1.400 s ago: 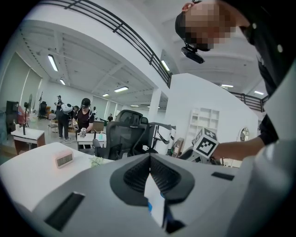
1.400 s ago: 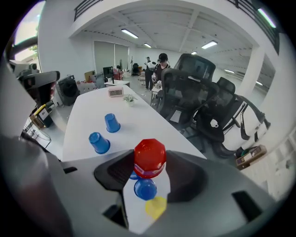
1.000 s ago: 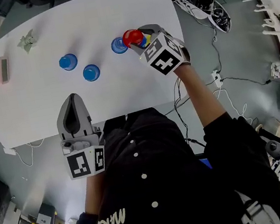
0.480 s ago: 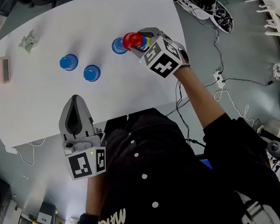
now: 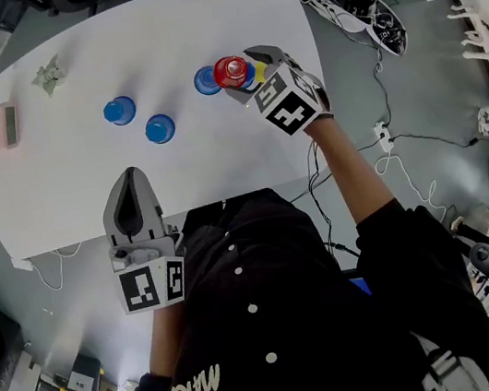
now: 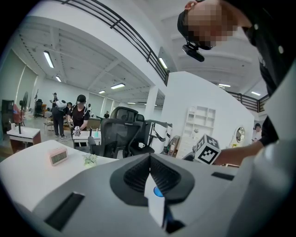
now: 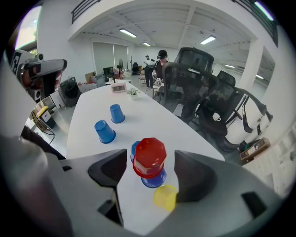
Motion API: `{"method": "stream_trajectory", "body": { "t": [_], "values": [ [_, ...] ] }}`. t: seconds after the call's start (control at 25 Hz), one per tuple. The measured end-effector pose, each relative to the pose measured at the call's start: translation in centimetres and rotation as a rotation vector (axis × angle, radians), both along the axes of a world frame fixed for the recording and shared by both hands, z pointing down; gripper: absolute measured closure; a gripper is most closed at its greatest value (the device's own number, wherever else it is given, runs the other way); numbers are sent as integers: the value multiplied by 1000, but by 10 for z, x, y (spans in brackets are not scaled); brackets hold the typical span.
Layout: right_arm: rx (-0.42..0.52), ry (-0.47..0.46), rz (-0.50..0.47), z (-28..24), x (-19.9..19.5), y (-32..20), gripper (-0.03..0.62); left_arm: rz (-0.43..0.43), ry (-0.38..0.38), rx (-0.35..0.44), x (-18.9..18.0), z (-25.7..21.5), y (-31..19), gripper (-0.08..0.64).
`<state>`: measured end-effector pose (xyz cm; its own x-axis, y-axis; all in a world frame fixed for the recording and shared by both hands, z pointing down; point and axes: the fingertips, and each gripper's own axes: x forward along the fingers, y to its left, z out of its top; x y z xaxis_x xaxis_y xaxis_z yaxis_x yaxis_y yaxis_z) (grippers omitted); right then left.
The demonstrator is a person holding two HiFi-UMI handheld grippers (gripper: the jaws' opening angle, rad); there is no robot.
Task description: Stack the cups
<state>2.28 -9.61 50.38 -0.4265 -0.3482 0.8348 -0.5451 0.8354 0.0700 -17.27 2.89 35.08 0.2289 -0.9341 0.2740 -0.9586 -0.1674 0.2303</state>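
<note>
An upside-down red cup (image 7: 149, 157) sits on top of an upside-down blue cup (image 7: 155, 179) near the white table's (image 5: 57, 195) right end. A yellow cup (image 7: 165, 196) stands just beside them, and another blue cup (image 7: 133, 149) stands right behind. My right gripper (image 7: 150, 169) is opening, with the red cup (image 5: 230, 71) between the jaws and a gap to each pad. Two more blue cups (image 5: 119, 110) (image 5: 159, 128) stand apart further left. My left gripper (image 5: 129, 177) hovers shut over the table's near edge, holding nothing.
A pink clock (image 5: 4, 123) and a small green plant (image 5: 48, 73) lie at the table's far left. Office chairs (image 7: 199, 88) stand behind the table. Cables and a power strip (image 5: 379, 133) lie on the floor at the right.
My right gripper's jaws have spread away from the red cup, which now rests on the blue cup. The left gripper has stayed still.
</note>
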Motion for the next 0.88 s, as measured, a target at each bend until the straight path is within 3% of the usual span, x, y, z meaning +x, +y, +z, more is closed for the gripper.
{"method": "stream_trajectory", "body": {
  "t": [0.16,0.36,0.64,0.88],
  "values": [
    [71,-28,5,-28,-4,5,261,-3,1,4,-4,1,0,549],
    [194,-30,-81,-50,-40,38,262,-13,2,9,-6,-1,-1,549],
    [50,-173,-155,-25,-109,94,268,-33,-6,6,-15,-2,6,549],
    [0,-147,-185,21,-146,101,267,-66,-13,-8,-28,0,17,549]
  ]
}}
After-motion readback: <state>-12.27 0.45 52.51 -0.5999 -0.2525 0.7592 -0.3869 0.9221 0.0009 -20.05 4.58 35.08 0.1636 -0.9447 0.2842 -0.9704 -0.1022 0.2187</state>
